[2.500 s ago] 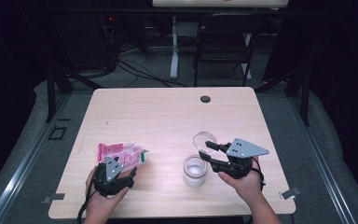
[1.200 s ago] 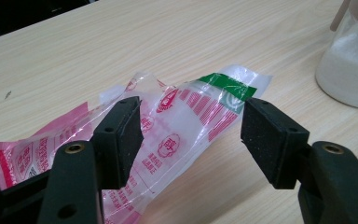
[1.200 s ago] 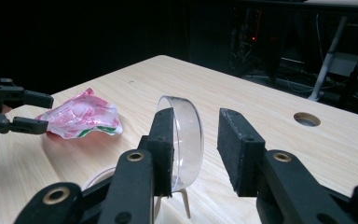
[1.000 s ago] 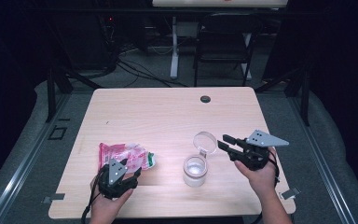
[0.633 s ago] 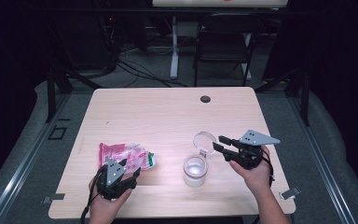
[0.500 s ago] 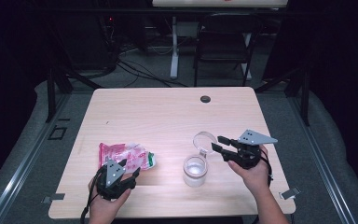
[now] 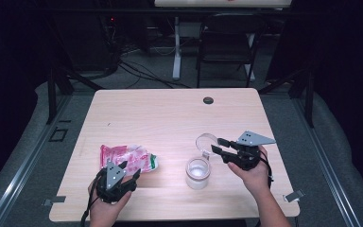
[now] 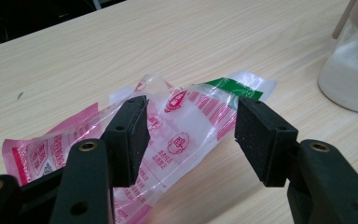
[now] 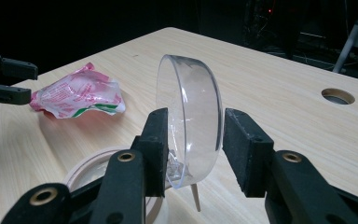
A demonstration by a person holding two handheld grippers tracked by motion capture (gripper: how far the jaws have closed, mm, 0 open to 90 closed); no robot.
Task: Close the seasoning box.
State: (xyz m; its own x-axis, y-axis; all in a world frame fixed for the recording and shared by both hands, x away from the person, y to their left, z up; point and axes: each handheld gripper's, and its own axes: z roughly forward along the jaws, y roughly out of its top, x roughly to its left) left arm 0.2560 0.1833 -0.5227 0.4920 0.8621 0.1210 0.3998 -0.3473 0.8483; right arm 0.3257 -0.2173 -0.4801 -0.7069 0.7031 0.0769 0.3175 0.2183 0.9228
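While my left gripper [image 8: 189, 140] hovers low over the pale wooden table [image 7: 170, 113], its two black jaws stand well apart and have just been easing inward, with the crumpled pink-and-clear plastic packet [image 8: 168, 126] lying loose between them; the left pad seems to brush the film, the right pad stands clear of it, so nothing is held. That packet rests flat on the wood, its green-striped end reaching past my right pad toward the white-filled clear jar [image 8: 352, 70], which stands just beyond and to the right. Behind my left jaws the near table edge is close; ahead of them the board runs open and bare.

Over at my right gripper [image 9: 193, 140], the jaws straddle the clear round plastic lid [image 9: 191, 121], which stands on edge between the pads. They have just been closing a little. The left pad lies against the lid's face; whether the right pad touches the rim I cannot tell. Just below and left of these jaws sits the jar's open mouth [image 9: 98, 168]. Farther off, wide free tabletop reaches the small round cable hole [image 9: 338, 96] and the far edge.
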